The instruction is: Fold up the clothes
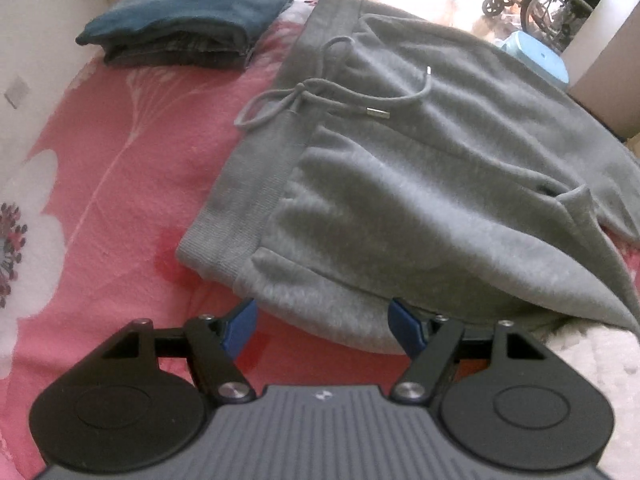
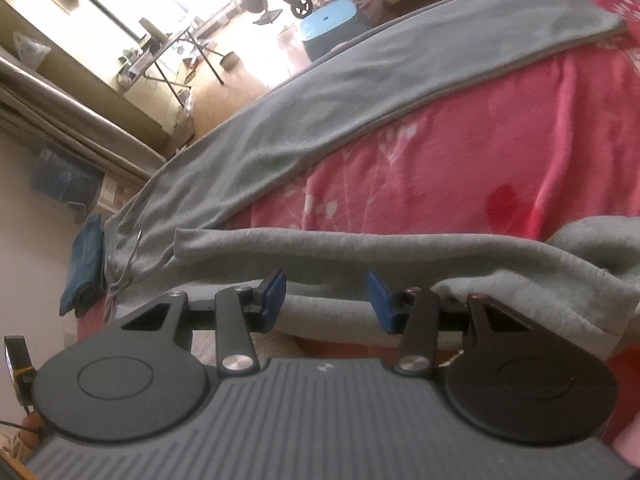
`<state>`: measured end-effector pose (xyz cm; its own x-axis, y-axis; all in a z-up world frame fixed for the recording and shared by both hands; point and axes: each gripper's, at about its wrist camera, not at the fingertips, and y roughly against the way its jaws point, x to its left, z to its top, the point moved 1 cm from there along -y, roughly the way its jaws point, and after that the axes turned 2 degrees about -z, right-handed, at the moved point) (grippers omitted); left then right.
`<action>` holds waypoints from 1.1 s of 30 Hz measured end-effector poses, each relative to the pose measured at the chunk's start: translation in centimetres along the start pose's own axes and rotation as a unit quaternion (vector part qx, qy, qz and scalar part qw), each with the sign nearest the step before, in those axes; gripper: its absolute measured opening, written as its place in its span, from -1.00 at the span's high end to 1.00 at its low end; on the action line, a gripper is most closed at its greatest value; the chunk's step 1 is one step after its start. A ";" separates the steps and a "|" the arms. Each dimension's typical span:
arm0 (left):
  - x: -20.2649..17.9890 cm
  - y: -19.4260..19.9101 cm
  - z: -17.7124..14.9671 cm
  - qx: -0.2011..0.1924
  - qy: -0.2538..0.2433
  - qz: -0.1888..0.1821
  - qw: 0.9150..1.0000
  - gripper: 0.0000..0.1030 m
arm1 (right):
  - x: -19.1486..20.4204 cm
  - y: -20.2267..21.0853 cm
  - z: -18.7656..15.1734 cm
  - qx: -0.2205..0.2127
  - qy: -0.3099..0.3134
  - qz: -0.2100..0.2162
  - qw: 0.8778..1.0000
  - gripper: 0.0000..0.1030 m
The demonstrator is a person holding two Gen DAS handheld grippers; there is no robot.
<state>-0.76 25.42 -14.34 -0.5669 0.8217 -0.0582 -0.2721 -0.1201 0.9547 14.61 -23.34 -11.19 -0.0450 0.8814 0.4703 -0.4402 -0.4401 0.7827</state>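
Observation:
Grey sweatpants (image 1: 400, 184) lie on a pink floral bedspread (image 1: 120, 184), with the waistband to the left and the tied drawstring (image 1: 316, 96) on top. My left gripper (image 1: 323, 328) is open at the near edge of the hip. The cloth's rim lies between the blue pads (image 1: 240, 328), which do not press on it. In the right wrist view one grey leg (image 2: 360, 92) stretches away along the bed's edge. The other leg (image 2: 400, 248) lies crumpled close by. My right gripper (image 2: 327, 304) stands open over that near leg, with cloth in the gap between its pads.
A folded stack of dark blue clothes (image 1: 192, 20) sits at the far left of the bed, also visible as the dark stack (image 2: 84, 264). Beyond the bed's far edge are a light blue stool (image 1: 536, 60), a wheelchair (image 1: 552, 0) and a folding table (image 2: 168, 52).

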 end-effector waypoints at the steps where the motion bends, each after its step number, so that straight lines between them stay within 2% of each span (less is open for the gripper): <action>1: -0.1 0.0 0.0 -0.001 -0.002 0.008 1.000 -0.40 | -0.1 0.0 0.0 -0.003 -0.001 0.000 1.000 0.13; 5: -0.5 0.7 0.5 -0.016 -0.003 0.058 0.998 -0.38 | -1.0 -0.1 0.2 -0.017 -0.008 0.009 1.000 0.13; 10: -1.7 2.5 1.5 -0.038 -0.007 0.113 0.993 -0.39 | -3.5 -1.1 1.0 -0.023 -0.043 0.042 0.998 0.13; 13: -3.7 3.8 2.0 -0.056 -0.023 0.146 0.987 -0.39 | -5.2 -1.8 1.4 -0.028 -0.068 0.056 0.996 0.15; 20: -8.8 7.3 3.2 -0.094 -0.054 0.197 0.974 -0.39 | -9.1 -2.2 1.2 -0.032 -0.121 0.107 0.986 0.23; 24: -9.2 10.1 5.0 -0.120 -0.045 0.224 0.966 -0.39 | -10.7 -1.8 0.6 -0.026 -0.141 0.131 0.981 0.28; 27: -7.7 13.8 7.1 -0.154 -0.025 0.257 0.954 -0.39 | -11.3 -1.3 0.3 -0.021 -0.149 0.146 0.978 0.36; 31: -4.9 19.8 9.5 -0.203 0.000 0.300 0.932 -0.39 | -10.8 -0.9 0.4 -0.017 -0.145 0.173 0.974 0.41; 33: -3.4 22.9 10.0 -0.229 0.015 0.307 0.924 -0.39 | -10.1 -0.6 0.4 -0.016 -0.134 0.190 0.972 0.42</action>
<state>2.74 25.43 10.65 -0.7435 0.5050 0.4385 -0.1878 -0.7869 0.5878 15.67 -32.03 -16.20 0.0231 0.5780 0.8157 -0.4653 -0.7160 0.5205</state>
